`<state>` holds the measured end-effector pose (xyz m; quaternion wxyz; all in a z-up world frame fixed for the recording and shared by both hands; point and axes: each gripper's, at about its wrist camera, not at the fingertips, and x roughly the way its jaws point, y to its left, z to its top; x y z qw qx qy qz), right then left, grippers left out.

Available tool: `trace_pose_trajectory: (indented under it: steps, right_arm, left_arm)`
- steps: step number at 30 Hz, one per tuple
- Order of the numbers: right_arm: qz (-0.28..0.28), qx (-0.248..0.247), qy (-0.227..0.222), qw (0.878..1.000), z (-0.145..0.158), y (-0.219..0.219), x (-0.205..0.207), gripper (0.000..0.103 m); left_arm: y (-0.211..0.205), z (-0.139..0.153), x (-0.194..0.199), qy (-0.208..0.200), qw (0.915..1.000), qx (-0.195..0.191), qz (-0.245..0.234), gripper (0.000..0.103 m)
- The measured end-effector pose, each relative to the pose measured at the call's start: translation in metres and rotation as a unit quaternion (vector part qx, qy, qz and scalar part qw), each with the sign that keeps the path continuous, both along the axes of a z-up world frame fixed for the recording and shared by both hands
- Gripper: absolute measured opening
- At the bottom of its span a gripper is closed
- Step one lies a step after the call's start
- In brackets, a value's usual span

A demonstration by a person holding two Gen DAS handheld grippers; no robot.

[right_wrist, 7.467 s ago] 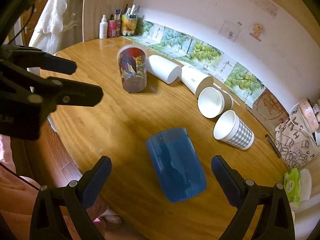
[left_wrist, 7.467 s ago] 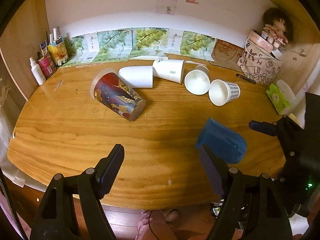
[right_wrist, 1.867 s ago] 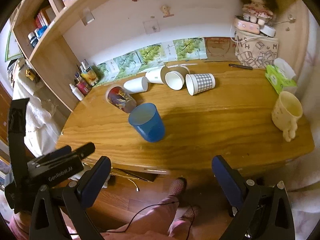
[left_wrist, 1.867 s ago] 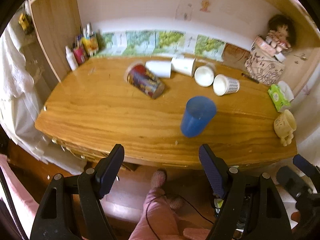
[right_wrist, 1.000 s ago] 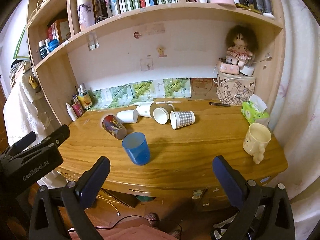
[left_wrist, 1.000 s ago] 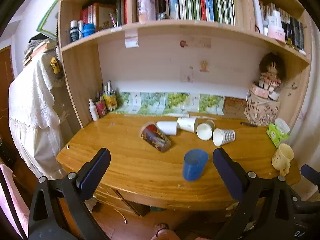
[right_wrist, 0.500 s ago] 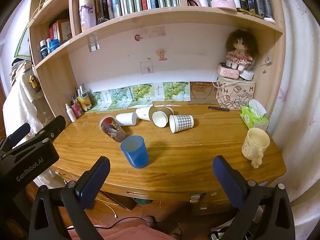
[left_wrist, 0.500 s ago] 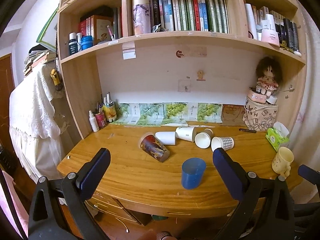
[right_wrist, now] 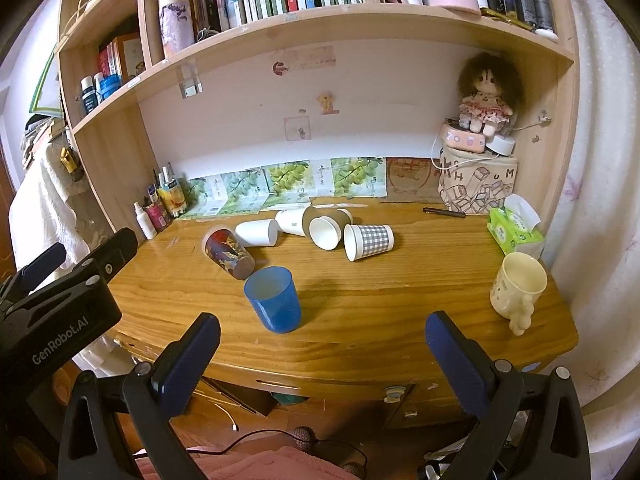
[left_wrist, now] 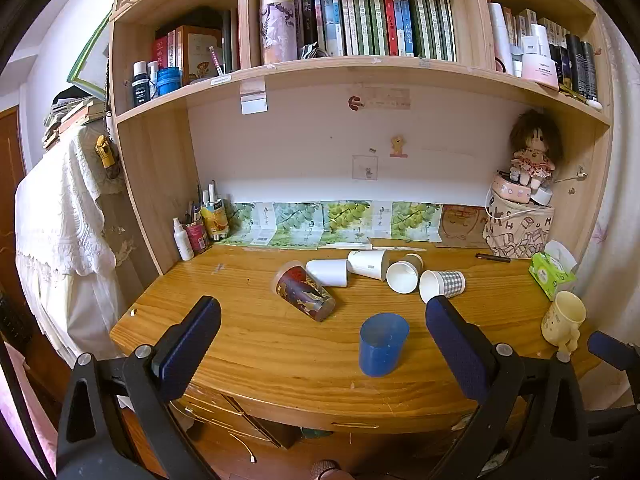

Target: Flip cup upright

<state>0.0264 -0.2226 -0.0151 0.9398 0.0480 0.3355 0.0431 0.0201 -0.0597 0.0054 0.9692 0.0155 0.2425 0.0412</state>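
Cup (left_wrist: 382, 344) stands upright on desk (left_wrist: 256, 344), seemingly empty; left gripper (left_wrist: 320, 344) and right gripper (right_wrist: 320, 344) both spread wide, holding nothing

Blue cup (left_wrist: 382, 344) — grey-checked paper cup (left_wrist: 443, 284) — cream mug (left_wrist: 563, 321).

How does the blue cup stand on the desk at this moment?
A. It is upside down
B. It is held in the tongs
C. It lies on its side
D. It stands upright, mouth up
D: the blue cup rests on its base on the desk, its open rim facing up, apart from both tongs.
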Motion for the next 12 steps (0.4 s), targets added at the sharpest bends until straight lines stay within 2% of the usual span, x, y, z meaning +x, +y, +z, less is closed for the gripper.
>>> trace_pose_trajectory:
  steps: [12]
  right_arm:
    - [0.000,0.000,0.007,1.000,-0.0018,0.0009,0.0008,0.103]
  left_arm:
    - [-0.0002,-0.0002,0.0003,0.000,1.0000,-0.002,0.000,0.102]
